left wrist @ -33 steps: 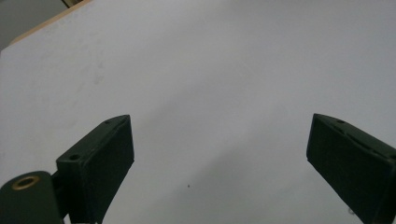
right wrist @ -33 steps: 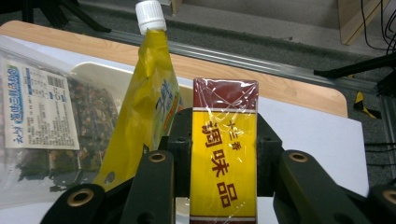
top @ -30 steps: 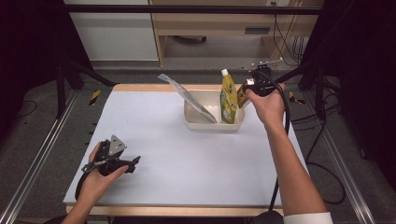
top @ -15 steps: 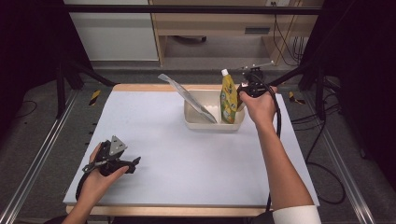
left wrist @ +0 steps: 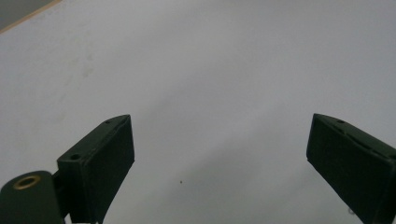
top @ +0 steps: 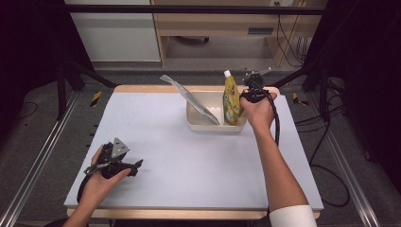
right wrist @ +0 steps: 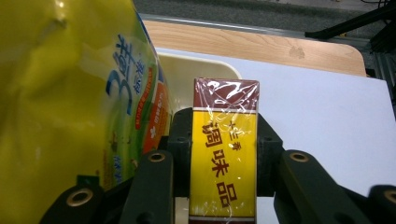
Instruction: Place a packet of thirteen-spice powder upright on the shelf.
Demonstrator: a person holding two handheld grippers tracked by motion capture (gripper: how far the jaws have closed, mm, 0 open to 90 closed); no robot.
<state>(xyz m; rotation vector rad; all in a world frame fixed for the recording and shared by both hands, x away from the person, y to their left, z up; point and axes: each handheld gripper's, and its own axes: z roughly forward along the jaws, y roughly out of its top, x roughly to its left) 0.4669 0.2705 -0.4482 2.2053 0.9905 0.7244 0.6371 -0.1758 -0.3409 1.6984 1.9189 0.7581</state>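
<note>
My right gripper (right wrist: 224, 140) is shut on a small yellow and brown box (right wrist: 226, 98) wrapped in clear film. In the high view the right gripper (top: 249, 92) hangs at the right end of a cream tray (top: 215, 126), close beside an upright yellow pouch (top: 230, 100) with a white cap. The same yellow pouch (right wrist: 70, 93) stands just left of the box in the right gripper view, with the tray rim (right wrist: 201, 63) behind. My left gripper (top: 135, 166) rests low at the table's front left. The left gripper (left wrist: 219, 158) is open, with bare tabletop between its jaws.
A silver pouch (top: 191, 99) leans in the tray's left half and sticks out over its rim. The white table top (top: 189, 161) has a wooden edge at the back. Black frame legs and cables stand to the right beyond the table.
My right hand has sunk and shifted left with the box, closer to the yellow pouch and the tray. The left hand has kept still.
</note>
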